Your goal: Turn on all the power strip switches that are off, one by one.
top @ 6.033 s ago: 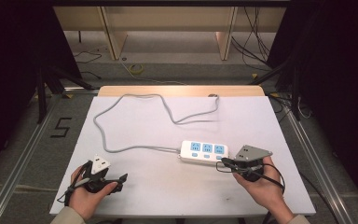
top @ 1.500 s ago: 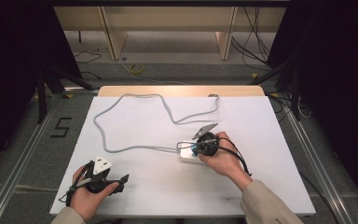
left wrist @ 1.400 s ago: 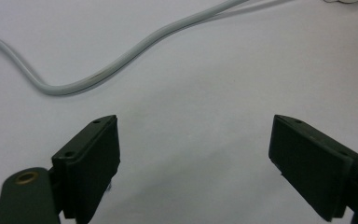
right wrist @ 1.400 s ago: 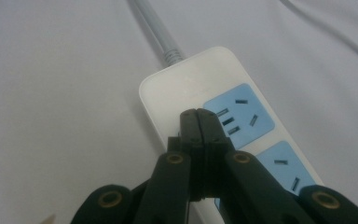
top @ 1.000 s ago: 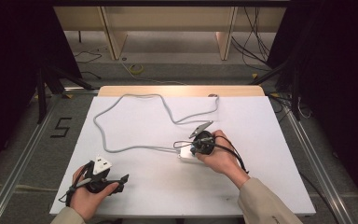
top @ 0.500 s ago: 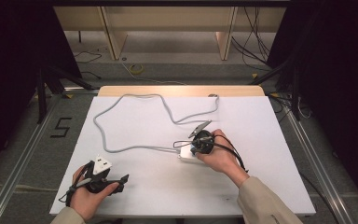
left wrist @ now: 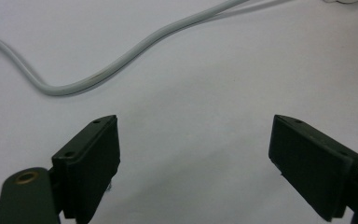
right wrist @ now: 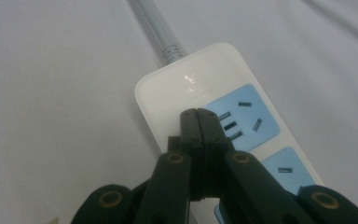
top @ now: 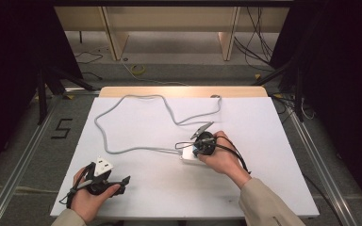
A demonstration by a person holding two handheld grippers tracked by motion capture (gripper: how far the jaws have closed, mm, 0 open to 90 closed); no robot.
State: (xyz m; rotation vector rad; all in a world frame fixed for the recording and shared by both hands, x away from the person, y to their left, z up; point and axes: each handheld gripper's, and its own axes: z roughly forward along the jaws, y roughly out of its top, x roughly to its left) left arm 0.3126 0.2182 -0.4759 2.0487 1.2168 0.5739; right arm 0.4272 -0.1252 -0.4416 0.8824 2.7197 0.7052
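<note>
A: Where is the power strip?
B: On the white tabletop, a little toward four o'clock from its middle, under the right hand. Its grey cord leaves the end at about nine o'clock and loops toward the far edge.
A: And the right hand-held gripper?
B: Jaws pressed fully together with nothing between them, tips resting on the strip's white face just beside the first blue socket.
A: The left hand-held gripper?
B: Near the seven o'clock corner, jaws spread wide over bare tabletop, holding nothing; the cord runs past at twelve o'clock in its own view.
</note>
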